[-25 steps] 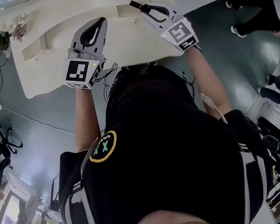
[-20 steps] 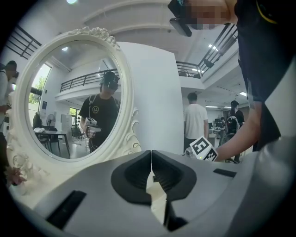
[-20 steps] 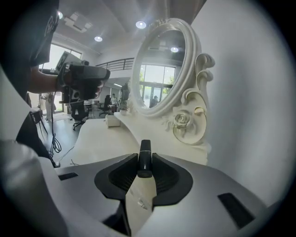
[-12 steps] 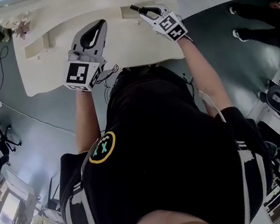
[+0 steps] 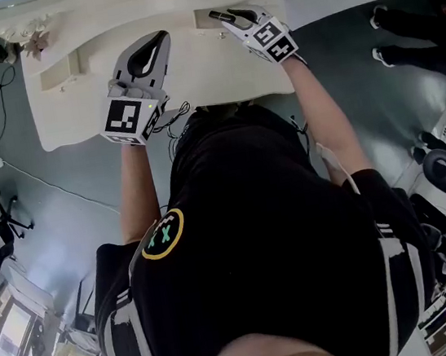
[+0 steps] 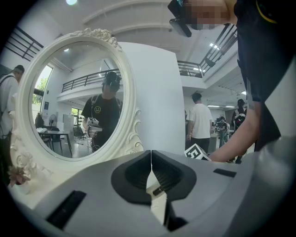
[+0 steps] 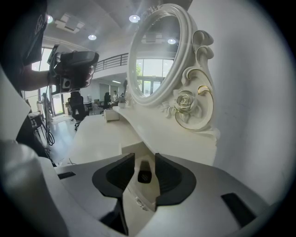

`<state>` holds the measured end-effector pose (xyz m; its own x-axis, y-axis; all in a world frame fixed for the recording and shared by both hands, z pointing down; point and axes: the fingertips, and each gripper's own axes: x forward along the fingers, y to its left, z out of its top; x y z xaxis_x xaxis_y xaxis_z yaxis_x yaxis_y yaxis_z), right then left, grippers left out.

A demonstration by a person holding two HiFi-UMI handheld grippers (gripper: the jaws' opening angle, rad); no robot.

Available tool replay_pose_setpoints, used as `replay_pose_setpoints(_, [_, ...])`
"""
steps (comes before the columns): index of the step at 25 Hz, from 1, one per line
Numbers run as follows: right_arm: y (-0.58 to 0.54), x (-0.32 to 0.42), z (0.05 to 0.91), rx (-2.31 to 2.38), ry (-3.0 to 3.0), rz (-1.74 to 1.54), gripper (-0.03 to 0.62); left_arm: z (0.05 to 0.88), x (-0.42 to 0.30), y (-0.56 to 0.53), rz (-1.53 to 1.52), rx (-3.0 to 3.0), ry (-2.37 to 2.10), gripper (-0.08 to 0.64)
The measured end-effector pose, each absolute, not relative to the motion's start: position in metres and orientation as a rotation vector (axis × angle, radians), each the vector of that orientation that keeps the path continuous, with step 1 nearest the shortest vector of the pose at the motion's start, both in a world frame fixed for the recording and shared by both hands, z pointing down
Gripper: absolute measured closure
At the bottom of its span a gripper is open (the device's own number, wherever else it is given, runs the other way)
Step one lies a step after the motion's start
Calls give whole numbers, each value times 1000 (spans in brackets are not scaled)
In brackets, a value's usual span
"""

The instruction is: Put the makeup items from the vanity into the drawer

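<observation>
The white vanity (image 5: 200, 73) fills the top of the head view. My right gripper (image 5: 218, 16) reaches over its back right, above a small open drawer (image 7: 137, 200). A small dark makeup item (image 7: 144, 176) lies in that drawer, seen between the jaws. The right gripper (image 7: 144, 159) is opening, and its pads stand clear of the item on both sides. My left gripper (image 5: 158, 36) hovers over the tabletop's middle, shut with nothing held. In its own view the left gripper (image 6: 151, 155) shows its jaws meeting at the tips.
An oval mirror (image 6: 69, 97) in an ornate white frame stands at the vanity's back, next to a white wall. A second small compartment (image 5: 56, 77) sits at the vanity's left. People stand on the grey floor (image 5: 354, 56) to the right. Cables (image 5: 10, 182) trail on the left.
My right gripper has moved forward and a little left, to the drawer at the vanity's back right. The left gripper has stayed in place.
</observation>
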<state>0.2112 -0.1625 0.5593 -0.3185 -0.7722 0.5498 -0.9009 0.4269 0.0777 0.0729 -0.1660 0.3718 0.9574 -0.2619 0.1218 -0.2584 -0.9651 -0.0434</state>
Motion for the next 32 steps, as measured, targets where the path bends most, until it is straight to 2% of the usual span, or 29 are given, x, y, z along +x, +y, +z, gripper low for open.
replay_pose_setpoints(1, [-161, 211, 561, 1406, -2169, 336, 410, 372, 73, -166, -197, -3081, 408, 535])
replay_pose_setpoints(3, [-158, 213, 563, 1405, -2167, 337, 376, 371, 74, -165, -198, -3082, 406, 535])
replay_pose_setpoints(12, [-148, 220, 534, 1497, -2190, 286, 365, 373, 80, -164, -200, -3083, 378, 535])
replay_pose_setpoints(18, [-136, 207, 469, 1572, -2274, 165, 367, 368, 86, -163, -190, -3074, 353, 535])
replay_pose_setpoints(28, [-116, 174, 325, 1734, -2491, -204, 561, 353, 96, -159, -158, -3060, 312, 535])
replay_pose_setpoints(32, [-105, 165, 305, 1735, -2516, -238, 570, 345, 102, -153, -140, -3051, 295, 535])
